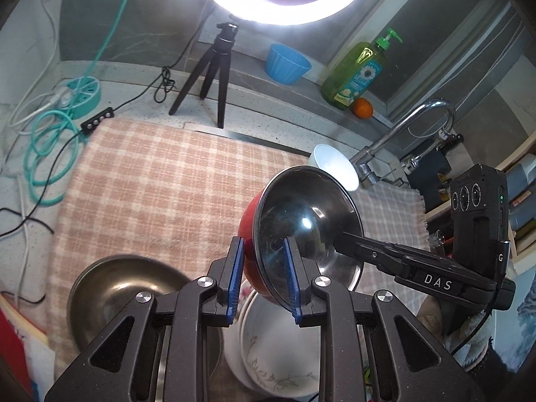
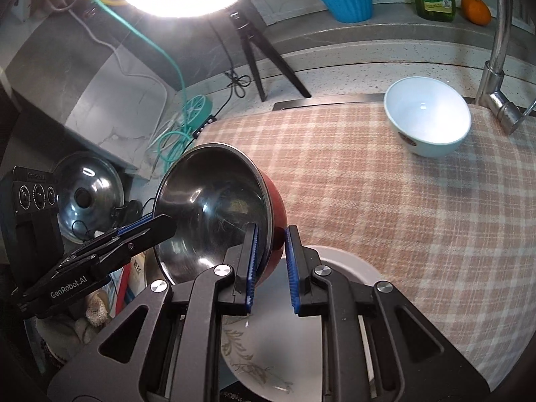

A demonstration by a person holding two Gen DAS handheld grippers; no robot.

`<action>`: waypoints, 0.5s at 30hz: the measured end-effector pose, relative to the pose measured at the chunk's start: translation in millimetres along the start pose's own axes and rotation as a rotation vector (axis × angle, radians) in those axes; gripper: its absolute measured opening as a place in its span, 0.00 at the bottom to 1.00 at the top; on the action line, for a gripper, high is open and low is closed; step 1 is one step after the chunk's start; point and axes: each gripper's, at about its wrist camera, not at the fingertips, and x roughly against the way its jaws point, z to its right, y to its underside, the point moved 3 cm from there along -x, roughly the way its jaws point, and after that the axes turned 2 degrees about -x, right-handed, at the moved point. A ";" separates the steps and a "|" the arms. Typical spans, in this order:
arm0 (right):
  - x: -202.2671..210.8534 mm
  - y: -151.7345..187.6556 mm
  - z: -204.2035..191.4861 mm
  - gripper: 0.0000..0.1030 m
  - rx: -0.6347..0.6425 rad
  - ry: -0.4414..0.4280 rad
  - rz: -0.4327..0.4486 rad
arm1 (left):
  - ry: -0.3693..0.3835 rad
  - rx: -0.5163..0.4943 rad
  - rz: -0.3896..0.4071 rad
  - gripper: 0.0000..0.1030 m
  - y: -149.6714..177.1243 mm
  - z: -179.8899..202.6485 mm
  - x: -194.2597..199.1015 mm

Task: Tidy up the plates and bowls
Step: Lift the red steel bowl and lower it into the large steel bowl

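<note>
A red bowl with a steel inside (image 1: 301,221) is held tilted on its side above a white flower-pattern plate (image 1: 278,351). My left gripper (image 1: 263,279) is shut on its rim, one finger inside and one on the red outside. My right gripper (image 2: 269,269) straddles the opposite rim (image 2: 268,234); its inner pad touches the rim, but a gap shows at the outer pad. The right gripper also shows in the left wrist view (image 1: 338,238). A steel bowl (image 1: 124,288) sits to the left on the checked cloth. A white bowl (image 2: 428,120) stands near the faucet.
A checked cloth (image 2: 385,201) covers the counter. A ring light on a tripod (image 1: 214,77), cables and a teal power hub (image 1: 83,95) stand at the back left. A blue cup (image 1: 286,63), soap bottle (image 1: 355,77), orange (image 1: 362,108) and faucet (image 2: 495,67) line the back. A pot lid (image 2: 88,197) lies to the left.
</note>
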 end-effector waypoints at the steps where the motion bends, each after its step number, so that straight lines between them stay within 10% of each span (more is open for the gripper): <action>1: -1.0 2.3 -4.0 0.16 0.007 -0.006 -0.005 | -0.002 0.006 0.005 0.21 2.5 -3.1 4.1; 15: -33.7 30.9 -67.9 0.16 0.130 -0.049 -0.099 | -0.063 0.118 0.036 0.21 39.7 -56.9 44.1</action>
